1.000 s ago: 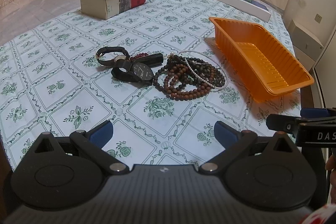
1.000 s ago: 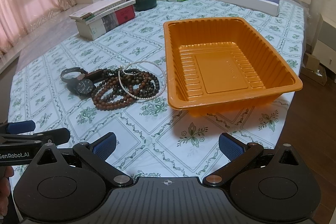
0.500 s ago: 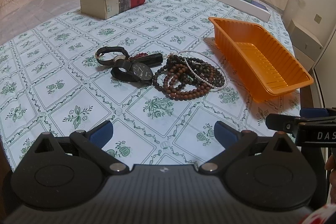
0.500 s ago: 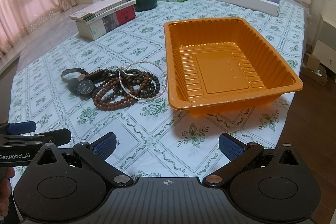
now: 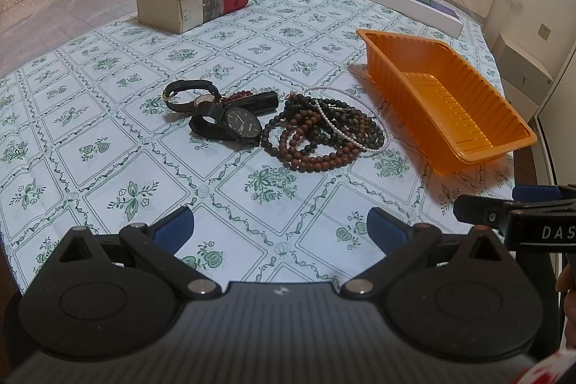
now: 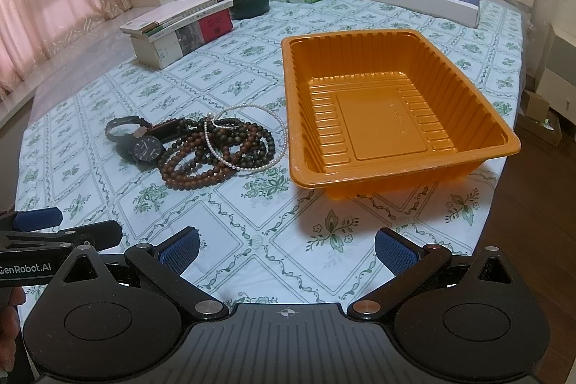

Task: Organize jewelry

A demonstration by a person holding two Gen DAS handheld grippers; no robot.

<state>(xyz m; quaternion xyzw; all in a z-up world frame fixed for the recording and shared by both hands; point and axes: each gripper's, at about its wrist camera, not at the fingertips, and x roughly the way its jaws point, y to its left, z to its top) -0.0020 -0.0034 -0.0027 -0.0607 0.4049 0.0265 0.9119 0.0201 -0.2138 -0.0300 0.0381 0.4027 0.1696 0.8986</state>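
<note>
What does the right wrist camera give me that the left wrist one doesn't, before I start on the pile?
Only the right wrist view shows the whole ribbed floor of the orange plastic tray, which is empty, and the left gripper at its left edge.

Only the left wrist view looks along the tray's long side wall, and shows the right gripper at its right edge.

Both show the tangle of brown and dark bead bracelets, the white pearl strand lying over it, the black wristwatch, and the stacked books. Both grippers are open, holding nothing.
</note>
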